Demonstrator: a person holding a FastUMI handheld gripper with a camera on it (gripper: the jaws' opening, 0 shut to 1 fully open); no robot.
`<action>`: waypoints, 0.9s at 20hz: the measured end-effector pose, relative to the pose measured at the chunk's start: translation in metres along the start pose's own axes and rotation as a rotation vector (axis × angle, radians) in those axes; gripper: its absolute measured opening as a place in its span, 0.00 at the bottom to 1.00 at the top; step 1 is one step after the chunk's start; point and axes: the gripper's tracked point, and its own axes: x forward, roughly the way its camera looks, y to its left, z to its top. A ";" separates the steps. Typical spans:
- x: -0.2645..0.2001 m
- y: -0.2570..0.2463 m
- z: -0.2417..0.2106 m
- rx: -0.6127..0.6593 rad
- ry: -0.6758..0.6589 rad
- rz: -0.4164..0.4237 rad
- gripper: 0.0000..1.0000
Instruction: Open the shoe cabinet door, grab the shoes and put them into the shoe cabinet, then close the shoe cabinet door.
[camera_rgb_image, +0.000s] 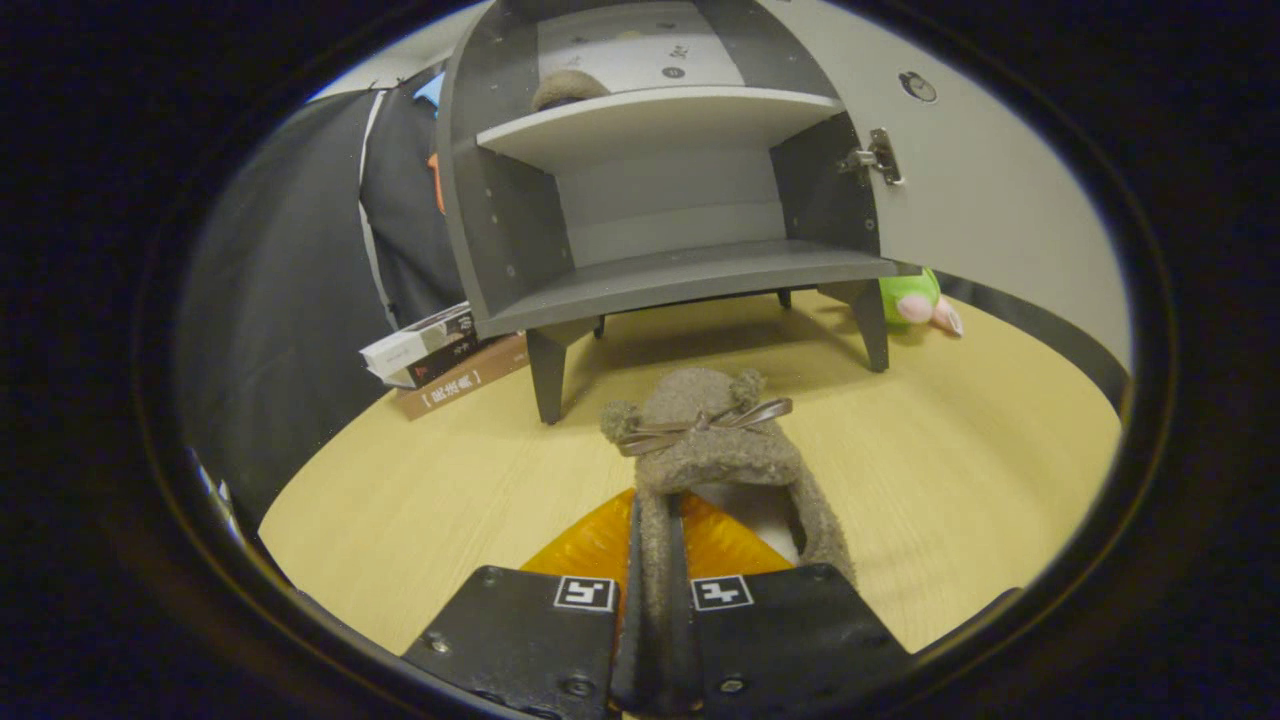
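Note:
A fuzzy brown shoe (712, 445) with a ribbon bow and pompoms sits on the wooden table just ahead of my fingers. My gripper (658, 545) is shut on the shoe's left side wall, both fingers pressing it. Beyond the shoe stands the grey shoe cabinet (660, 265) on short legs, its door (985, 190) swung open to the right. The lower shelf is bare. A second brown shoe (567, 88) rests on the upper shelf (660, 115) at its left.
A stack of books (445, 355) lies left of the cabinet by its front leg. A green and pink plush toy (920, 300) sits under the open door on the right. Dark cloth hangs on the left.

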 end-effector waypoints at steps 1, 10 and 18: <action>-0.004 0.001 0.001 0.000 -0.004 0.001 0.13; -0.073 0.017 0.073 -0.121 -0.160 -0.007 0.12; -0.124 0.035 0.187 -0.181 -0.279 0.038 0.12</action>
